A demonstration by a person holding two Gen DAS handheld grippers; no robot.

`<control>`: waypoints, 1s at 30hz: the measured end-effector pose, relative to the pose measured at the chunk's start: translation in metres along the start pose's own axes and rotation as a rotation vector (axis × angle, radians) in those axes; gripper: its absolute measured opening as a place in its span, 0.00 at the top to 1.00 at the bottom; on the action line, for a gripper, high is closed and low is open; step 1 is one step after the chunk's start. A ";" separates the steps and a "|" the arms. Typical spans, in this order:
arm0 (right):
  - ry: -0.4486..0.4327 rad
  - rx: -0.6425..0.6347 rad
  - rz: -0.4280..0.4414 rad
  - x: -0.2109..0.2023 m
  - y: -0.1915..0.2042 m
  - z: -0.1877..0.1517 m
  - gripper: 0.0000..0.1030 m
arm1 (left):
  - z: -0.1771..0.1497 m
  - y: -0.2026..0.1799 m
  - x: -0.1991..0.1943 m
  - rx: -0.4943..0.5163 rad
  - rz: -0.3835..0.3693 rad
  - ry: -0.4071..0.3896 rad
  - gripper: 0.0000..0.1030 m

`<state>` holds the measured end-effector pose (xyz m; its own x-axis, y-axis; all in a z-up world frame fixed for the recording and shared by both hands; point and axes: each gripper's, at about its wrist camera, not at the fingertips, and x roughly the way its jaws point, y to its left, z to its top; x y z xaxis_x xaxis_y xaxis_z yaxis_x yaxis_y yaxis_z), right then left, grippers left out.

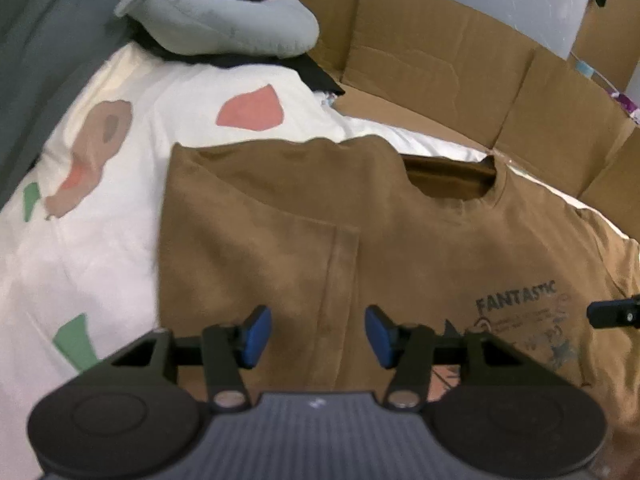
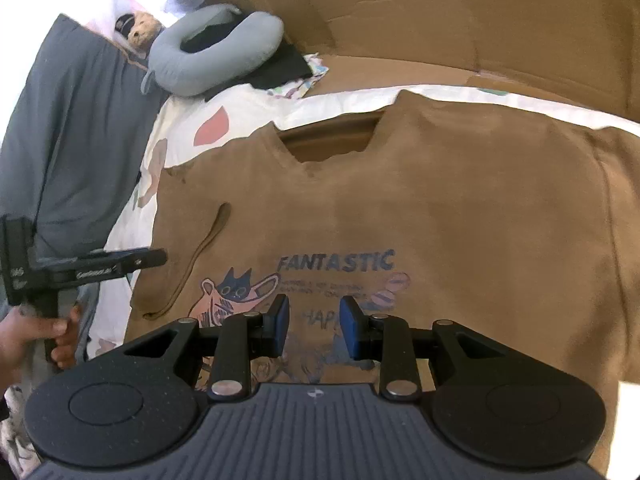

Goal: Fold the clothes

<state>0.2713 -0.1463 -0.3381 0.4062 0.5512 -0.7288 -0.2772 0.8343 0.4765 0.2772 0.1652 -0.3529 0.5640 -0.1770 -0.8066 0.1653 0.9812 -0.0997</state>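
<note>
Left gripper [image 1: 318,336]: blue pads parted fairly wide, nothing between them, poised over the folded-in left portion of the brown T-shirt [image 1: 360,248]. Right gripper [image 2: 313,326]: pads parted more narrowly, likewise empty, above the printed chest graphic [image 2: 320,292]. Brown T-shirt: spread front-up on the white patterned bedsheet [image 1: 80,200], collar [image 1: 452,184] toward the far edge of the bed, one side already turned inward with a lengthwise crease [image 1: 344,280] showing; the opposite sleeve [image 2: 616,208] flat and unfolded toward the right edge. Step in hand, by judgement: side folds partly done, both tools coming in for a fresh hold on the cloth. Next move, by judgement: pinch of a single layer at the unfolded side or hem, pads closed firmly on fabric only, then a carry across the midline without dragging the finished fold. Grey neck pillow [image 1: 224,12]: at the far left corner of the bed, on a dark cloth [image 1: 316,76]. Cardboard panels [image 1: 440,64]: upright along the far edge. Left-wrist view only: crease of the folded side close up, tip of the other tool [image 1: 612,314] at the right margin. Right-wrist view only: full print with the word FANTASTIC, a curling fold line [image 2: 200,256] near the left edge of the shirt, a hand [image 2: 36,336] around the left tool's handle, a grey blanket [image 2: 76,140] along the left edge of the bed, a soft toy [image 2: 138,28] at the far corner.
</note>
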 end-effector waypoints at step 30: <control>0.088 -0.094 0.049 0.038 0.049 -0.018 0.71 | 0.005 0.105 -0.055 -0.174 0.146 -0.090 0.97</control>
<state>0.2572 -0.0845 -0.3507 0.3130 0.5851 -0.7481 -0.3767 0.7996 0.4677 0.2681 0.2770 -0.3159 0.6429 -0.0305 -0.7654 -0.0609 0.9940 -0.0907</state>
